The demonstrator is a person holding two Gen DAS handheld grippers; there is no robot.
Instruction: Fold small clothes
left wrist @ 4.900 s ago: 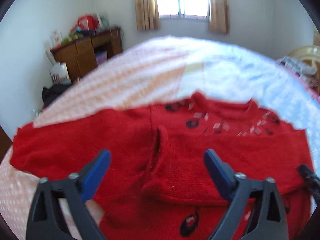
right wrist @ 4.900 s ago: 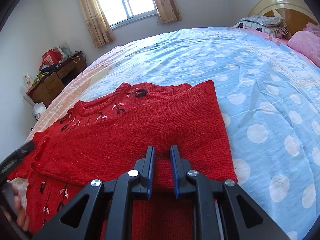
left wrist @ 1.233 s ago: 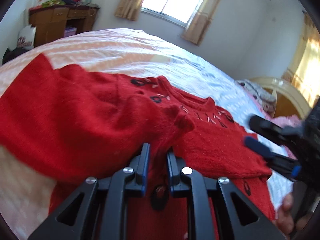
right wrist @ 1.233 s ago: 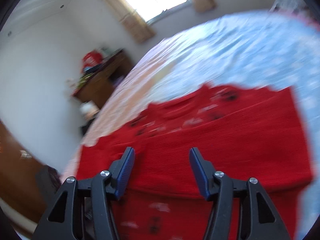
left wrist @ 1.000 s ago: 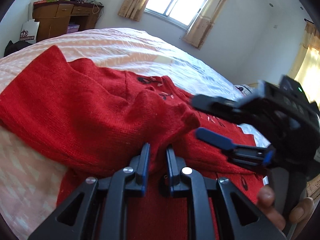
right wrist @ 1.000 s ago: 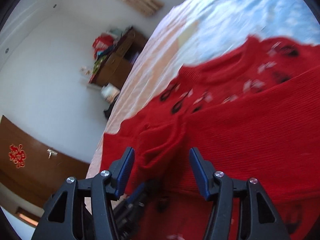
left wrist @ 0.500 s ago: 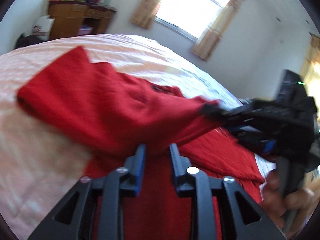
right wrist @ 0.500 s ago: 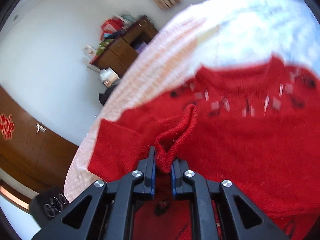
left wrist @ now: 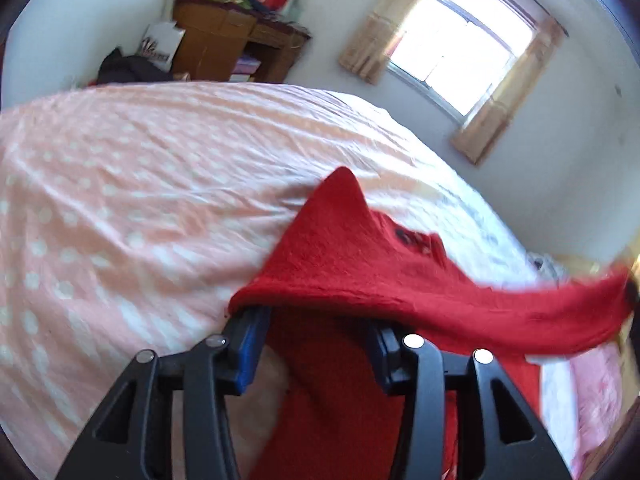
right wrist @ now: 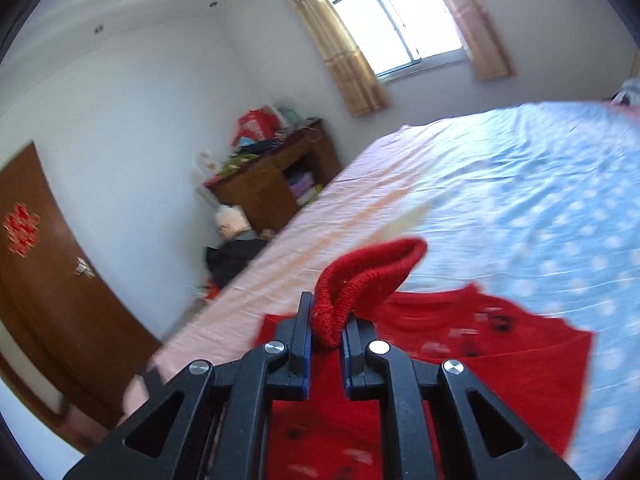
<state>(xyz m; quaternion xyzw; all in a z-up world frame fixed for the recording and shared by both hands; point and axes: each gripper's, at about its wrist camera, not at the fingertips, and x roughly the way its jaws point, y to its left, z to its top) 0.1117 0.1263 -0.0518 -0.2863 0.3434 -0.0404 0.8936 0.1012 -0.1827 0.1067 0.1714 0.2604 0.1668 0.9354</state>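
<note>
A red knitted sweater (left wrist: 340, 264) with dark embroidered motifs lies on the bed (left wrist: 120, 200). Its left sleeve is lifted and stretched to the right across the left wrist view. My left gripper (left wrist: 316, 336) is open under that sleeve, with the cloth draped over its fingertips. My right gripper (right wrist: 326, 336) is shut on the ribbed sleeve cuff (right wrist: 360, 276) and holds it raised above the sweater body (right wrist: 480, 356). The far end of the sleeve leaves the left wrist view at the right edge.
The bed sheet is pink with white dots on the left and blue with white dots (right wrist: 540, 208) on the right. A wooden desk (right wrist: 276, 184) with clutter stands by the wall, with a dark bag (right wrist: 232, 256) beside it. A window (right wrist: 396, 20) with curtains is behind.
My left gripper has opened and let go of the sleeve. My right gripper closed on the cuff and lifted it up and to the right, pulling the sleeve off the bed.
</note>
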